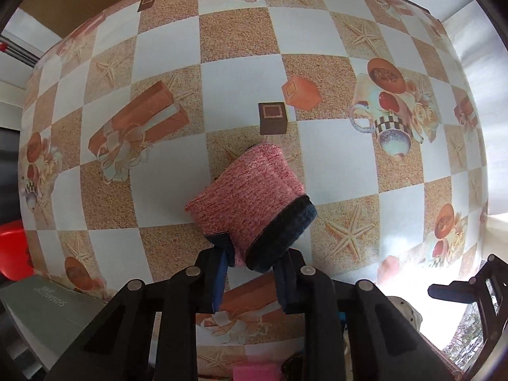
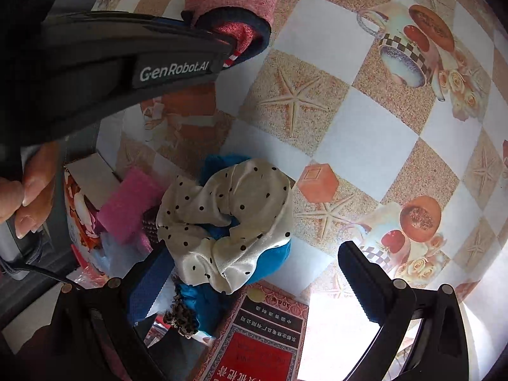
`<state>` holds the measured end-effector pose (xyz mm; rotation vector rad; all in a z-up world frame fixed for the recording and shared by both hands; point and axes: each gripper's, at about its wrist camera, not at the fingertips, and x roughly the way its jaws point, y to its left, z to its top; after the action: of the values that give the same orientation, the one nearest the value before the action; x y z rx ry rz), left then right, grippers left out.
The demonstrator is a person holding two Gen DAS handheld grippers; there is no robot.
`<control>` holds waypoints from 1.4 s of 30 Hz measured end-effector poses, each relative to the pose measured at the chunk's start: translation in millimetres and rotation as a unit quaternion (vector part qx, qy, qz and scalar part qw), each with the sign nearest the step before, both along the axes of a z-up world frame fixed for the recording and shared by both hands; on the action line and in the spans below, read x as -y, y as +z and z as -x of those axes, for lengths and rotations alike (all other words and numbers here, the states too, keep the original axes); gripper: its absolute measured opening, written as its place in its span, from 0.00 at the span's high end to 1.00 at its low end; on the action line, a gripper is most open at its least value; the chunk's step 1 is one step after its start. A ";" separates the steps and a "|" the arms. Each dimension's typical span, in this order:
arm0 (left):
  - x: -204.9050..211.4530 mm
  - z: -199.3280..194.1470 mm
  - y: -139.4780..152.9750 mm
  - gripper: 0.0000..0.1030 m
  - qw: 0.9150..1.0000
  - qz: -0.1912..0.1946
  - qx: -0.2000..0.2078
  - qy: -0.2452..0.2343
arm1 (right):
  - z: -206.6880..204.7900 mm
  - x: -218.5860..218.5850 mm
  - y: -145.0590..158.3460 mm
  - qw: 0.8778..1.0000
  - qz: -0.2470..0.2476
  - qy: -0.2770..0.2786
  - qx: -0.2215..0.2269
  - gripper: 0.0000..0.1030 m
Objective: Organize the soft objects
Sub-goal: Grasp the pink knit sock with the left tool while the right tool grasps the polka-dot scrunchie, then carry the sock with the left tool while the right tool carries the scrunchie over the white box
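Polka-dot scarf (image 2: 228, 219), right view only

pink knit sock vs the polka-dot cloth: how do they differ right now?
The pink knit sock is thick, speckled knit with a dark navy cuff; the polka-dot cloth is smooth, shiny cream with black dots.
The sock lies alone on the tablecloth; the cloth sits crumpled on a heap of blue fabric.
The left gripper pinches the sock's cuff; the right gripper stands open around the cloth.
Both are soft textiles.
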<state>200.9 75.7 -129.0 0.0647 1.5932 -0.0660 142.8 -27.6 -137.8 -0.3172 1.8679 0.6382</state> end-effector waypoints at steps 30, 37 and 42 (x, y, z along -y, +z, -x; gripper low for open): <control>21.2 120.8 83.1 0.77 0.998 -0.013 0.041 -0.041 | 13.3 151.8 -13.5 0.964 0.093 -0.218 0.119 0.23; 35.5 146.4 103.4 0.77 0.996 -0.021 0.052 -0.071 | 28.0 158.0 -9.4 0.956 0.065 -0.257 0.123 0.74; 43.0 173.2 113.2 0.77 0.994 -0.023 0.054 -0.089 | 48.9 177.2 23.8 0.945 0.014 -0.297 0.135 0.78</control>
<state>27.7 32.7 -15.7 0.2434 1.4774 -0.1618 93.9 -204.7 -114.1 0.1409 1.5932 0.1440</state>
